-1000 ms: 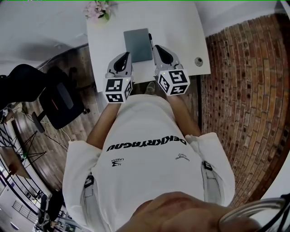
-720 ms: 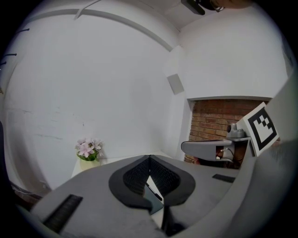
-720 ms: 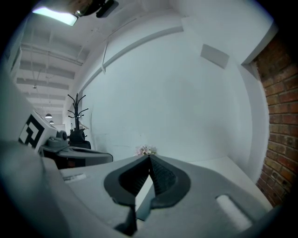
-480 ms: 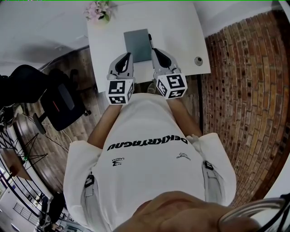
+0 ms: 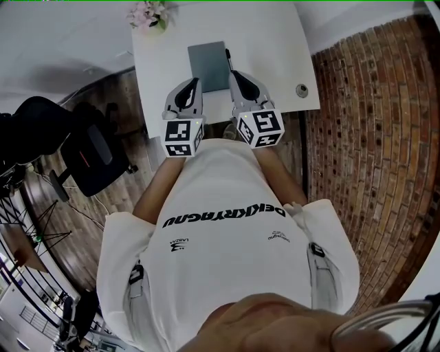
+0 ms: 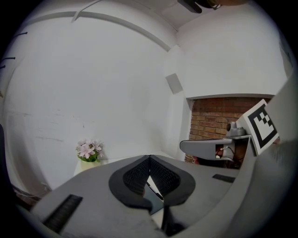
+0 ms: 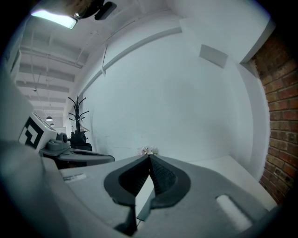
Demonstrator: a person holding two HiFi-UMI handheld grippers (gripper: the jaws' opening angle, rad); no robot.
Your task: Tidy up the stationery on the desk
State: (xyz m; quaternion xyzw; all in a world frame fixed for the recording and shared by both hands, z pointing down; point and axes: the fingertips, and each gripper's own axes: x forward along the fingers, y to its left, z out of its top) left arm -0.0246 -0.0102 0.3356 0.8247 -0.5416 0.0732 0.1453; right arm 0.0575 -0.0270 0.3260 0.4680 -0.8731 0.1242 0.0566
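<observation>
Head view: a grey notebook (image 5: 210, 67) and a black pen (image 5: 227, 56) are seen on the white desk (image 5: 275, 55), right by the tips of the left gripper (image 5: 194, 82) and right gripper (image 5: 232, 73), both squeezed together on nothing.

The left and right sides of the desk (image 5: 275, 41) are bare. A notebook (image 5: 210, 67) and pen (image 5: 228, 63) lie in the middle. Flowers (image 5: 148, 15) fill the far left corner. A small round thing (image 5: 301, 92) sits near the near right corner.
</observation>
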